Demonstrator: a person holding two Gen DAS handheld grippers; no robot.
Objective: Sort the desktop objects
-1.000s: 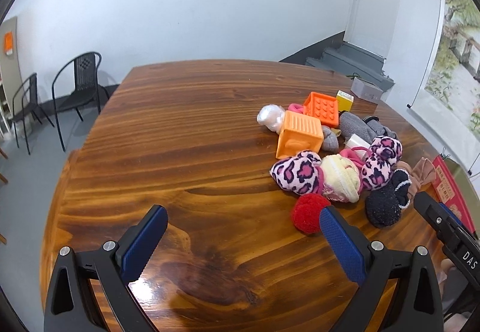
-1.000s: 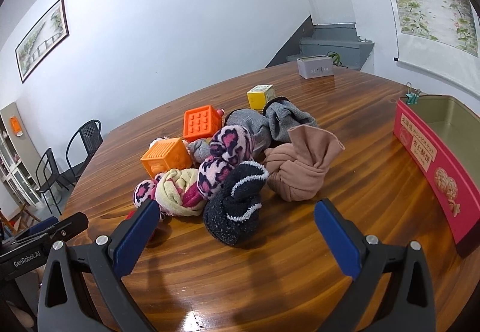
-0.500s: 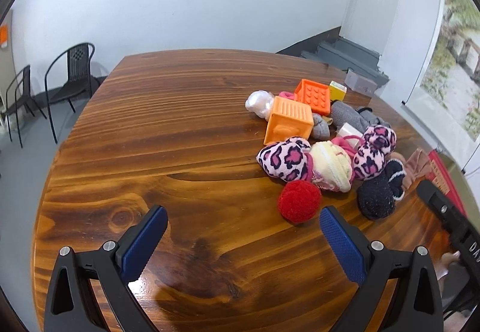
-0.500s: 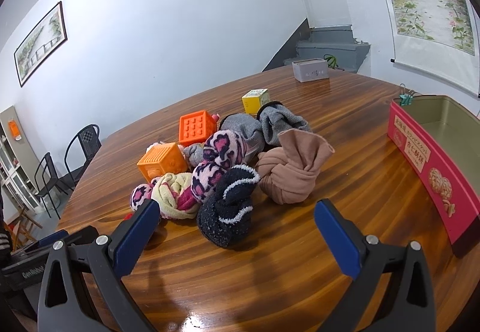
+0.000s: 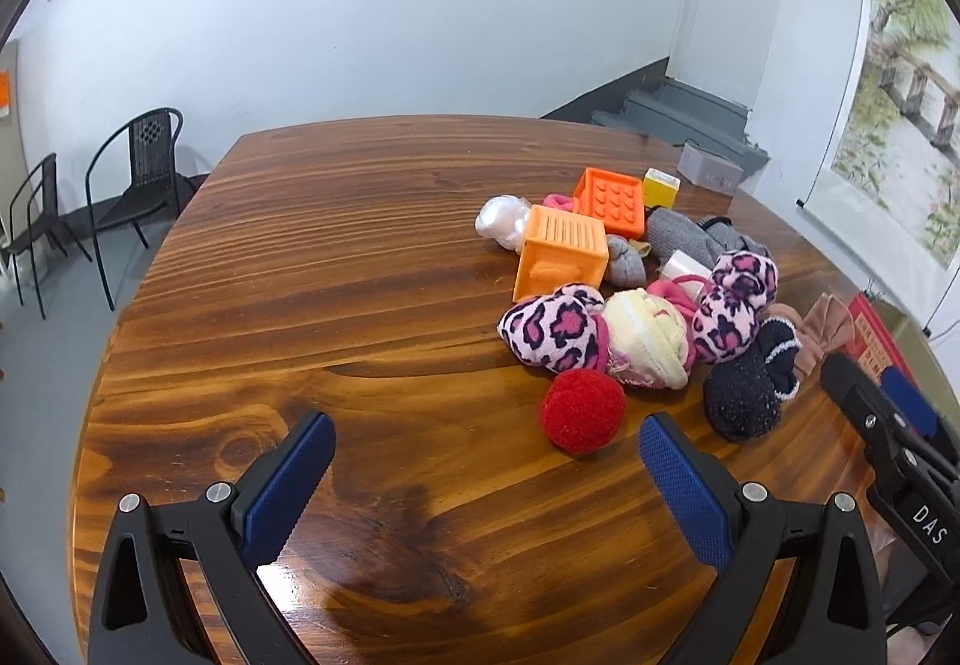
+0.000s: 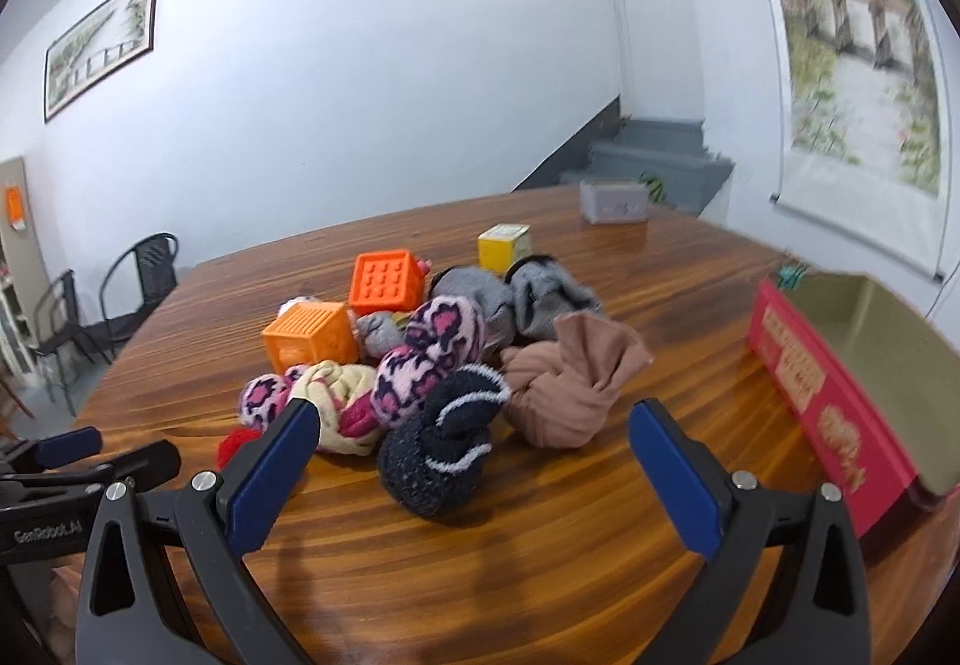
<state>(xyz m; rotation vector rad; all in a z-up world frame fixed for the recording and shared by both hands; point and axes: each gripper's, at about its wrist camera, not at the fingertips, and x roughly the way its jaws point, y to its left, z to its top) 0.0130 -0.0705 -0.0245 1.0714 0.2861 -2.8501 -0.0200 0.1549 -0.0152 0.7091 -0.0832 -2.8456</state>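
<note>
Left wrist view gives me the wooden counter [image 5: 336, 269] as the biggest thing in sight, with the whole pile bunched toward its right edge. Next in size, my right wrist view shows a red box [image 6: 840, 401] with an olive-lined inside along the counter's right edge, apart from the pile. My left tool [image 5: 485, 476] has its jaws spread wide with nothing between them, low over bare wood at the near edge; my right tool [image 6: 474, 461] is just as wide open and has hold of nothing, with the pile straight ahead of it.

Within the pile, a tan knotted sock bundle [image 6: 573, 386] lies nearest the box, touching a dark navy sock ball [image 6: 441, 452] that sits closest to my right tool. A pink leopard-print sock [image 5: 555, 329] wraps beside a cream sock ball [image 5: 648, 341], and grey socks [image 6: 522, 299] lie behind them. Two orange cubes follow: a slotted cube [image 5: 561, 260] and a studded cube [image 5: 609, 200] further toward the far edge. A small grey box [image 6: 613, 200] stands alone near the far right corner. A red pompom [image 5: 582, 410] rests at the pile's near side, just beside my left tool's right finger. A yellow cube [image 6: 504, 248] and a white shiny ball [image 5: 503, 221] are the smallest I can make out.
</note>
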